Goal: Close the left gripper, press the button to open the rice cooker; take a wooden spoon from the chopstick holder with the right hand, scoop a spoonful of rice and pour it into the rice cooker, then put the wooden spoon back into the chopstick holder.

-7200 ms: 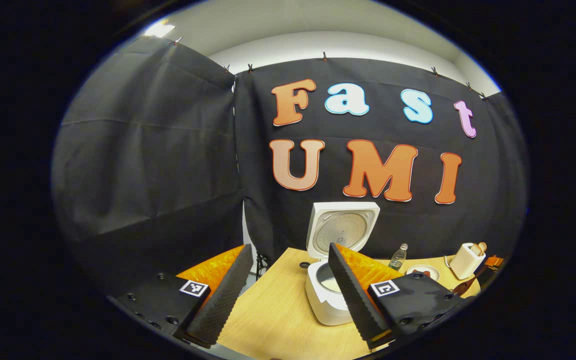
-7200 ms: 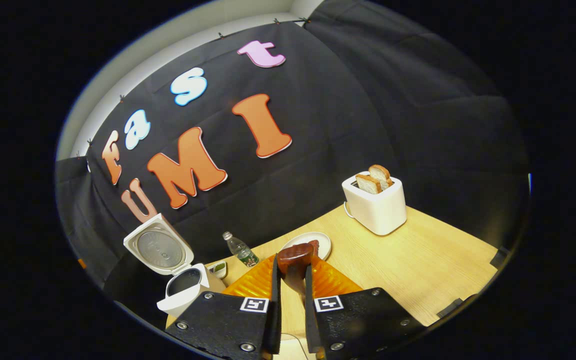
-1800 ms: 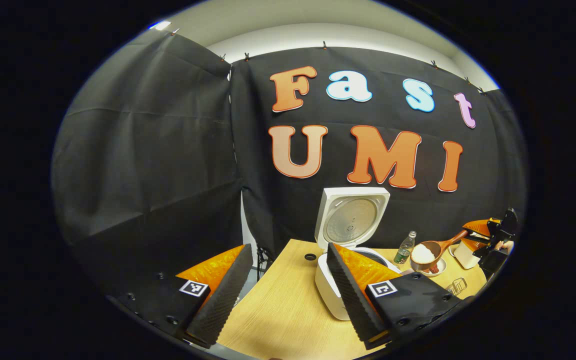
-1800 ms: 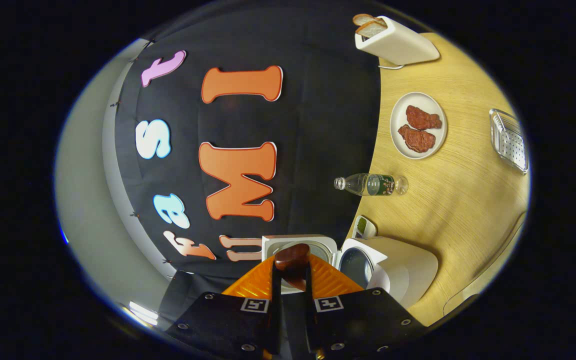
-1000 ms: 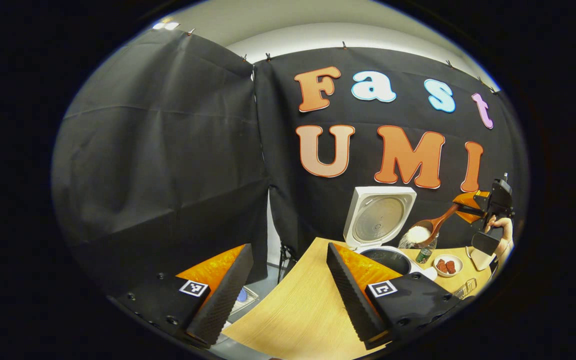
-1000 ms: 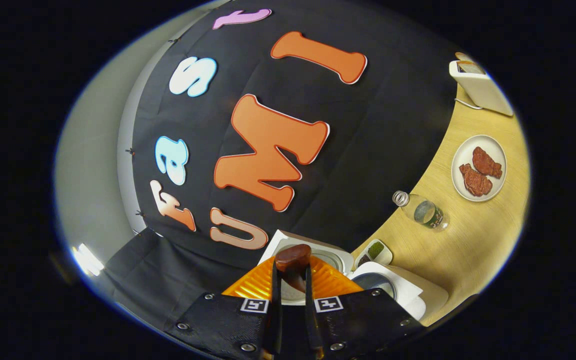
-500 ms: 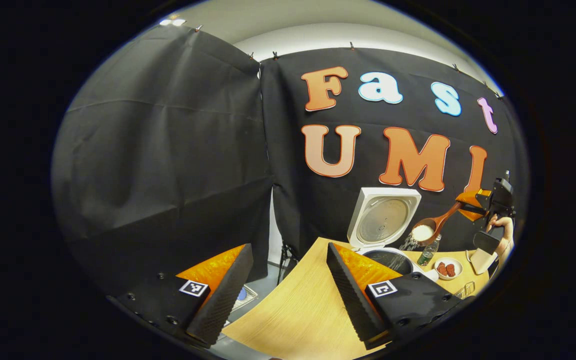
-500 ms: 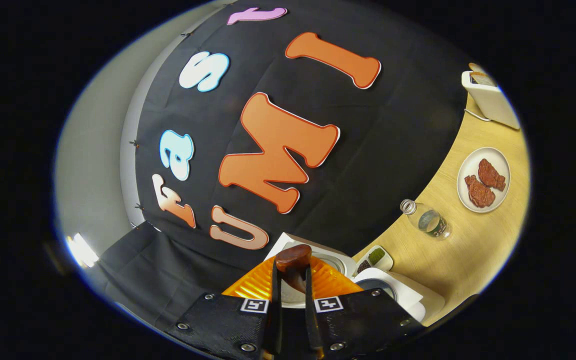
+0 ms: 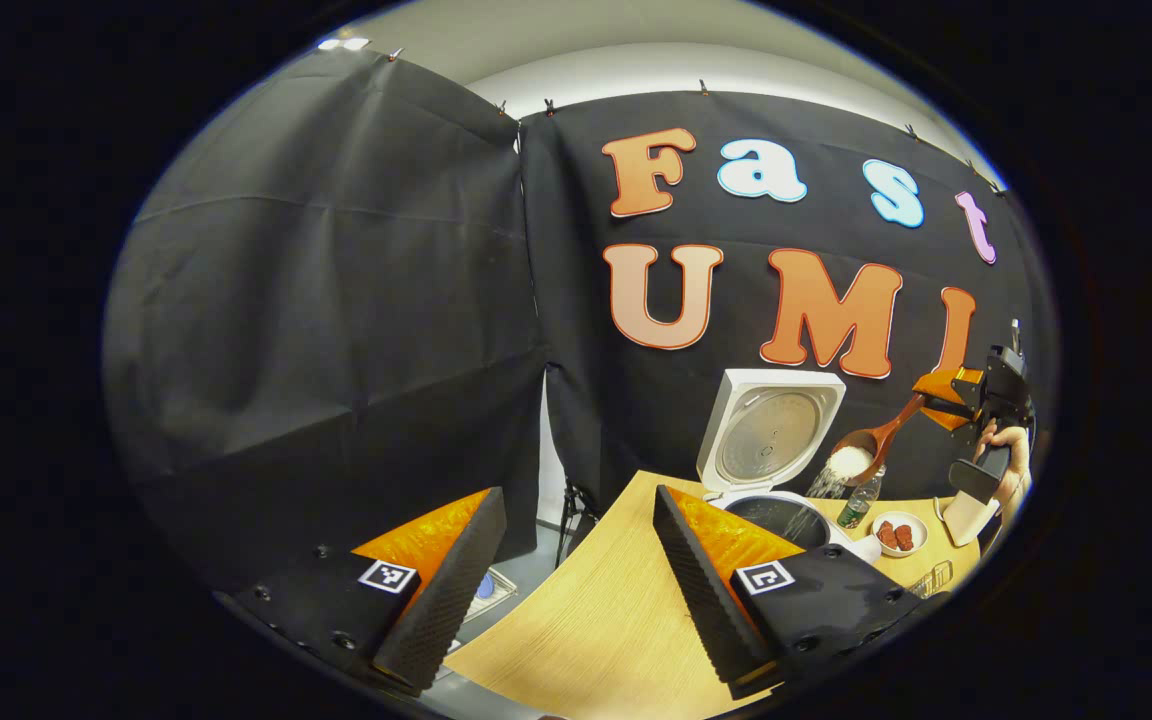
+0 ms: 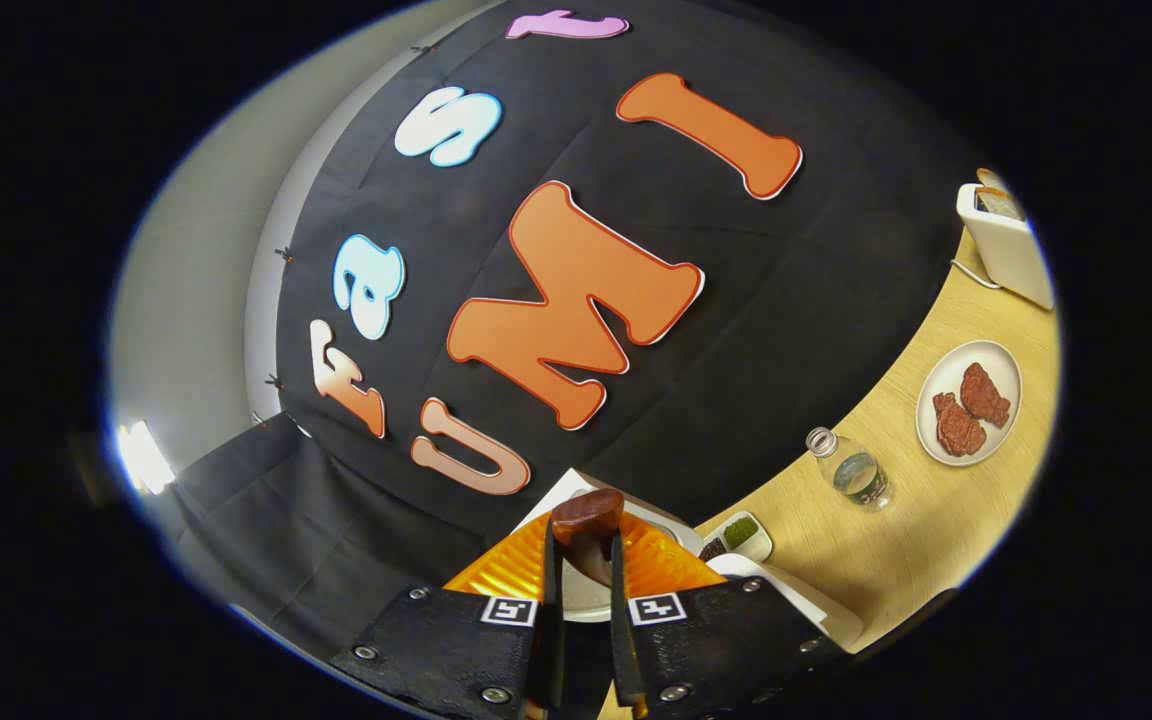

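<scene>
The table (image 9: 586,630) holds the open cooker (image 9: 781,505), and the spoon (image 9: 866,450) is up in the air just above and to one side of the pot, so if it tips too fast or drifts off, rice (image 9: 848,461) could miss the pot and land on the table. The spoon's long line runs on a slant, its bowl low toward the cooker and its handle up toward the right gripper (image 9: 961,400). That gripper (image 10: 584,600) pinches the handle tight with both fingers, while the left gripper (image 9: 576,590) waits with fingers spread wide, holding nothing.
</scene>
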`<state>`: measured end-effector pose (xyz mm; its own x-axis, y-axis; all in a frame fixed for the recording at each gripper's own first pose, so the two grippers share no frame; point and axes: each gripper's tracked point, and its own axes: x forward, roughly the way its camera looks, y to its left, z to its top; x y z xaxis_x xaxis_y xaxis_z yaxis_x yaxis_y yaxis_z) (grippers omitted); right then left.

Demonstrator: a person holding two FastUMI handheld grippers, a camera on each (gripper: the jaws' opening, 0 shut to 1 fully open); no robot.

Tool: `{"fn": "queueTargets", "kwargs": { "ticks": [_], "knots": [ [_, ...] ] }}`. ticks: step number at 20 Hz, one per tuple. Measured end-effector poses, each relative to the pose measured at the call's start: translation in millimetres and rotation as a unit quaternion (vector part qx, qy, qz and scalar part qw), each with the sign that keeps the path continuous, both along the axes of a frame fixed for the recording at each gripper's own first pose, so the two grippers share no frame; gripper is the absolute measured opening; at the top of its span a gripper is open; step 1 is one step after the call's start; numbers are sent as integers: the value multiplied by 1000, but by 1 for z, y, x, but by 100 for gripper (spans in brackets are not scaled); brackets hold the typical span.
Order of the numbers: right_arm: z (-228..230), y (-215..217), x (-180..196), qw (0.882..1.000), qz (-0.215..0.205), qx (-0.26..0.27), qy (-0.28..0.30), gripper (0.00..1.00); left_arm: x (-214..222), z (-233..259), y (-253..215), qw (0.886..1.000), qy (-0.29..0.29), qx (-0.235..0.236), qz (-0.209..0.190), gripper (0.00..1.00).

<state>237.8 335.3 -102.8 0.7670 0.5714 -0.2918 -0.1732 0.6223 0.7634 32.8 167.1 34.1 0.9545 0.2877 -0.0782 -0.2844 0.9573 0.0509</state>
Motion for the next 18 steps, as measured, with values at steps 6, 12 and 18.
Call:
{"fn": "queueTargets", "kwargs": {
  "ticks": [6,12,18],
  "knots": [
    [2,8,-1,998,11,-48,-36,19,0,-1,6,1000,1,0,4,100],
    [10,20,-7,989,33,-109,-94,19,3,-5,10,1000,7,0,7,100],
    [22,34,-15,975,58,-153,-147,19,6,-5,10,1000,6,-5,2,100]
  ]
}}
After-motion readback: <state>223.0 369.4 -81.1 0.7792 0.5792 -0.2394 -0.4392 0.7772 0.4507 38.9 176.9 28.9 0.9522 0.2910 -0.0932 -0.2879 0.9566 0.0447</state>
